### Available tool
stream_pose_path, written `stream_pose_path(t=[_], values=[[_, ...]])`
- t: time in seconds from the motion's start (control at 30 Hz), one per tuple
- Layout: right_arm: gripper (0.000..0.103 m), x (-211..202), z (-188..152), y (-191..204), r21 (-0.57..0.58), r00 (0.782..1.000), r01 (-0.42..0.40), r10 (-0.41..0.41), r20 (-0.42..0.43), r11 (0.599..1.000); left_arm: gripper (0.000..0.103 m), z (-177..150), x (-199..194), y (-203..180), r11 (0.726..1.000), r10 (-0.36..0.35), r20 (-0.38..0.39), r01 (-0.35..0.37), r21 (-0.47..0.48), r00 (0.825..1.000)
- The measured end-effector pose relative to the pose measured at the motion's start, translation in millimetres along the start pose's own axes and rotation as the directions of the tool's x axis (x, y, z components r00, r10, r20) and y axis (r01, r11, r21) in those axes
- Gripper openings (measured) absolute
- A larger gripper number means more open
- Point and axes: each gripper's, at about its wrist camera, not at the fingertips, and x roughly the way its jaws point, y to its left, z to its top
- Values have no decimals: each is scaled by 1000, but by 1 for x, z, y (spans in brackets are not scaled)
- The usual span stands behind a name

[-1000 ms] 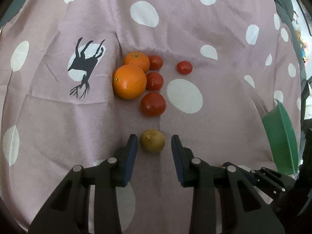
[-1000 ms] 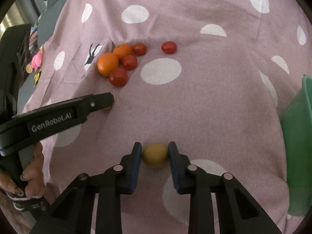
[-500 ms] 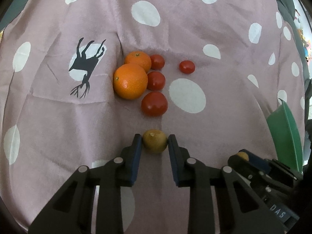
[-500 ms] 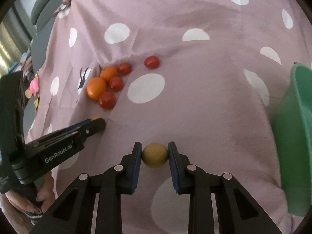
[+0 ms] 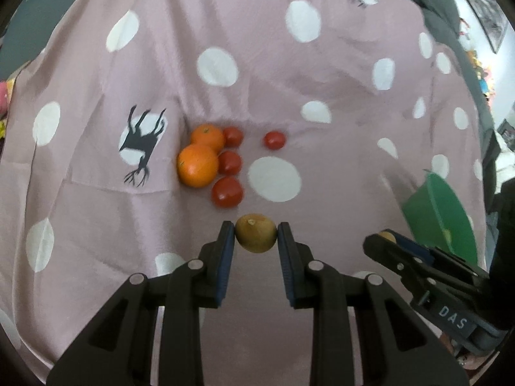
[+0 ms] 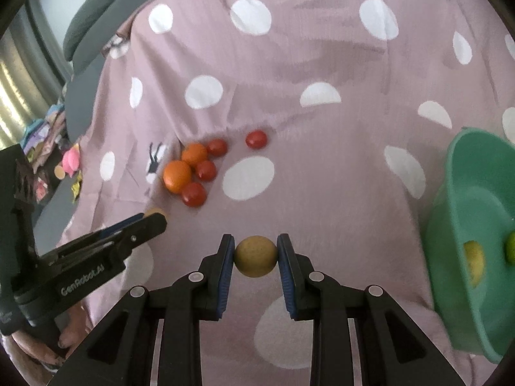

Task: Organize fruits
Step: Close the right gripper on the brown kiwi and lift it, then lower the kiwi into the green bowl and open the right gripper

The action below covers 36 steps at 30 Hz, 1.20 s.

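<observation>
Oranges [image 5: 197, 165] and tomatoes [image 5: 227, 192] clustered on the cloth [image 5: 96, 225]; one tomato [image 5: 274, 140] lay apart rightward; the basin [image 6: 466, 257] stood far right.

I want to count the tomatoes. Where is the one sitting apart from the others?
In the left wrist view the lone tomato lies right of the orange-and-tomato cluster, just above a large white dot.

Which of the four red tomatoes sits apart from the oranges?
The small tomato farthest right: it lies alone on the cloth, with bare fabric all round. The other three huddle against the two oranges.
</observation>
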Motion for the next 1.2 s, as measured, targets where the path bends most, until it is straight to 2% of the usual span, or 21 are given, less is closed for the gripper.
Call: stream_pose_path(t=[0.23,0.57,0.87,1.2], values=[[28,-33,7,-2,0,995,-10,10,95,1000,27,1,-12,-25,999,-13,48,11,47,999],[28,-80,10,-21,35,973,17,-24,230,999,27,3,-24,-66,992,-59,84,50,113,995],[28,-109,7,-47,99,947,51,-79,311,994,27,3,-29,-107,980,-113,95,95,174,989],[28,-134,1,-79,201,921,103,-170,351,974,27,5,-26,-150,963,-176,88,153,220,981]])
